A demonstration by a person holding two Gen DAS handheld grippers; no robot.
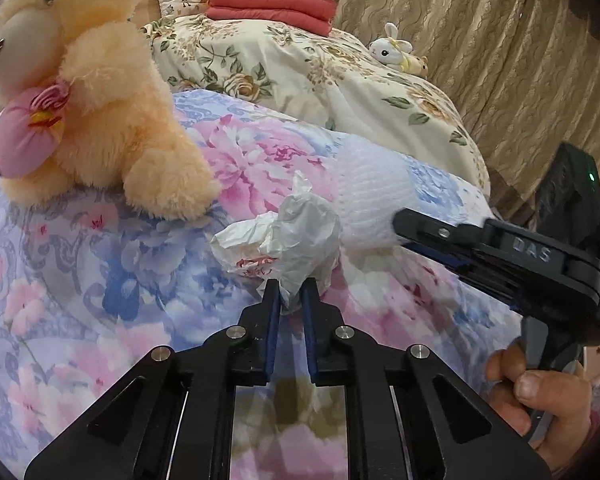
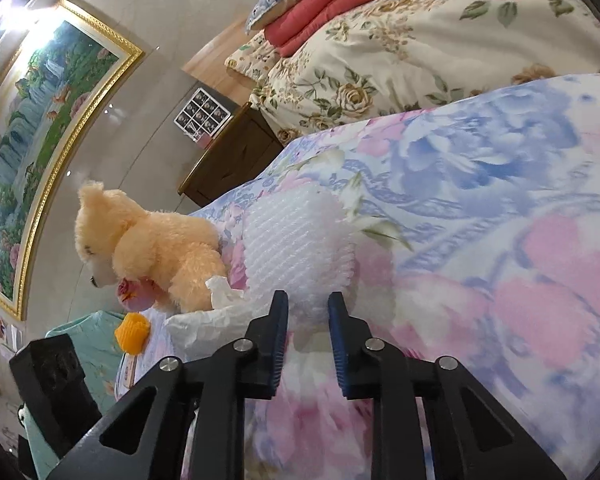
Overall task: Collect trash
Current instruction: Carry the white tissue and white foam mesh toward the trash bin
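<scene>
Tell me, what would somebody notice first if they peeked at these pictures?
Probably the fluffy peach teddy bear sitting at the left on the flowery pink-and-blue quilt. Right in the middle, the left hand-held gripper pinches a crumpled white plastic bag, and beside it the right hand-held gripper squeezes a white foam net.

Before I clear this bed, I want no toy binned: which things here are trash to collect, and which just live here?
Trash to collect:
- crumpled plastic bag, pinched in the left tongs
- white foam net sleeve, gripped by the right tongs

Just lying about:
- peach plush bear
- small white plush rabbit
- folded red blankets
- floral quilt
</scene>
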